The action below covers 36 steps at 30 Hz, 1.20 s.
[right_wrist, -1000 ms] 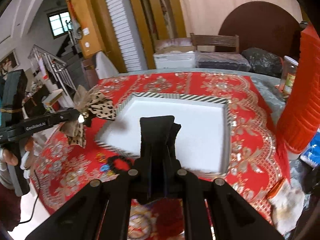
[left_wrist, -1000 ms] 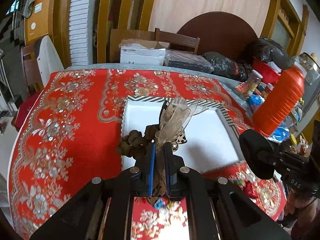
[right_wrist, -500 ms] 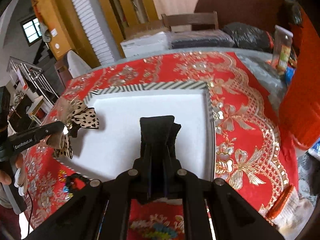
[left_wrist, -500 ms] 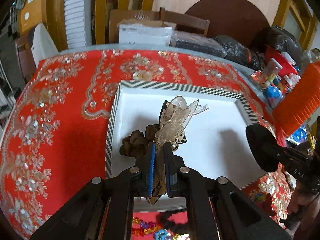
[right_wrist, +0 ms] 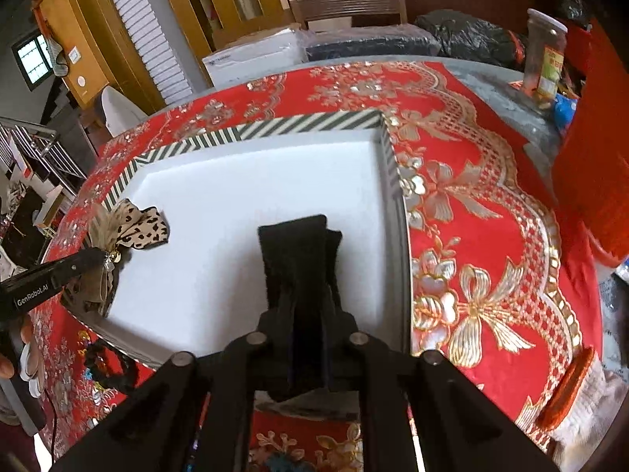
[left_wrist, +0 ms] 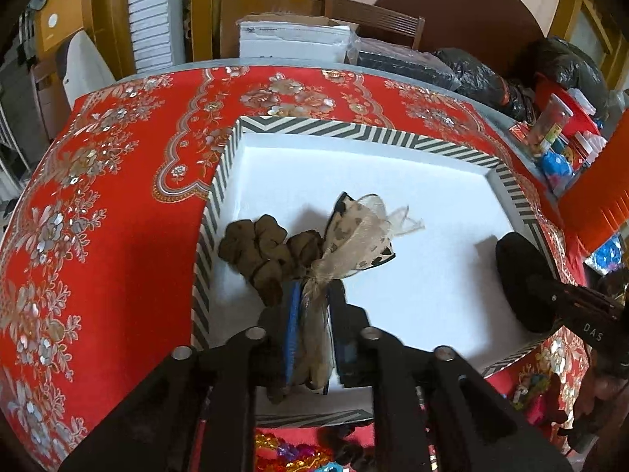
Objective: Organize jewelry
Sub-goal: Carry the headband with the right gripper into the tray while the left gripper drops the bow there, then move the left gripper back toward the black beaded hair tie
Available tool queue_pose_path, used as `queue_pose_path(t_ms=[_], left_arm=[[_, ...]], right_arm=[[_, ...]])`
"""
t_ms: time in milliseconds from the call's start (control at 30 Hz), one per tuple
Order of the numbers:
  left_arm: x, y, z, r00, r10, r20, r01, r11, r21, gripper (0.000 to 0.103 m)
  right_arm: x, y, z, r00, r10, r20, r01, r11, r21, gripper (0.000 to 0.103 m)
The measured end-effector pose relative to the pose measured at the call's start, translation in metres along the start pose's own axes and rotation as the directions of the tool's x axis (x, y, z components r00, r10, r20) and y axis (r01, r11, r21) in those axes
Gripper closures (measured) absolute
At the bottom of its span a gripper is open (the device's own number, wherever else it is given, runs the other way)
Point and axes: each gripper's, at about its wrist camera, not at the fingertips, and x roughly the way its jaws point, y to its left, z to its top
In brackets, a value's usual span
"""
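Observation:
A tray (left_wrist: 354, 129) with a white floor and a black-and-white striped rim lies on the red tablecloth. My left gripper (left_wrist: 312, 291) is low over its near left part, and its jaws are opening. A leopard-print ribbon bow (left_wrist: 361, 232) joined to a brown scrunchie (left_wrist: 259, 247) rests on the tray floor, its ribbon tail hanging loose between the parted fingers. My right gripper (right_wrist: 306, 295) is over the tray's near right part. Its jaws are starting to open but still hug a black fabric band (right_wrist: 295, 251), which sticks out forward just above the floor.
A tall orange-red container (left_wrist: 593, 196) and a jar (right_wrist: 544, 59) stand at the table's right edge. Colourful beads (left_wrist: 291, 452) lie in front of the tray, and an orange bangle (right_wrist: 566, 389) lies at the near right. Boxes, bags and a chair stand behind the table.
Both grippers have come down and forward over the tray. The left fingers have spread apart, and the bow now lies on the tray floor. The black band has sunk close to the floor.

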Motion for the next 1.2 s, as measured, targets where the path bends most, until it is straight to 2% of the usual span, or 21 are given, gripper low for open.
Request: queue_pose_path(t_ms=[33, 133, 367, 467, 500, 533, 600, 833, 1067, 1200], left_arm=[[0.001, -0.001, -0.001, 1.0, -0.006, 0.001, 0.006, 1.0, 0.002, 0.081], [-0.003, 0.0, -0.001, 0.998, -0.057, 0.019, 0.057, 0.998, -0.012, 0.079], [-0.031, -0.005, 0.001, 0.996, -0.025, 0.084, 0.024, 1.0, 0.009, 0.078], [-0.046, -0.01, -0.002, 0.992, 0.011, 0.126, -0.015, 1.0, 0.028, 0.078], [-0.05, -0.011, -0.002, 0.991, 0.019, 0.134, -0.024, 0.999, 0.033, 0.078], [-0.054, -0.013, -0.004, 0.989, 0.026, 0.145, -0.032, 0.999, 0.039, 0.078], [-0.061, -0.015, -0.007, 0.986, 0.035, 0.161, -0.042, 0.998, 0.045, 0.078], [-0.084, -0.025, -0.024, 0.977, 0.052, 0.209, -0.067, 0.996, 0.064, 0.078], [-0.098, -0.033, -0.043, 0.974, 0.058, 0.22, -0.075, 0.995, 0.07, 0.078], [-0.105, -0.036, -0.053, 0.973, 0.057, 0.224, -0.074, 0.995, 0.072, 0.078]], right_arm=[[0.001, 0.001, 0.0, 1.0, -0.007, -0.005, 0.007, 1.0, -0.004, 0.084], [0.004, 0.001, -0.002, 0.999, -0.03, -0.028, 0.03, 0.999, -0.014, 0.067], [0.0, 0.009, -0.004, 0.998, -0.06, -0.023, 0.059, 0.997, -0.044, 0.066], [-0.017, 0.018, -0.003, 0.998, -0.059, 0.029, 0.061, 0.995, -0.079, 0.065], [-0.025, 0.022, -0.002, 0.997, -0.055, 0.045, 0.059, 0.995, -0.085, 0.061], [-0.032, 0.025, -0.002, 0.997, -0.053, 0.057, 0.058, 0.994, -0.091, 0.053], [-0.049, 0.03, -0.004, 0.996, -0.036, 0.083, 0.044, 0.995, -0.094, 0.045], [-0.084, 0.039, -0.027, 0.996, 0.004, 0.093, 0.004, 0.996, -0.088, 0.045], [-0.1, 0.043, -0.061, 0.995, -0.017, 0.094, 0.026, 0.996, -0.09, 0.045], [-0.107, 0.041, -0.073, 0.995, -0.022, 0.092, 0.03, 0.996, -0.085, 0.038]])
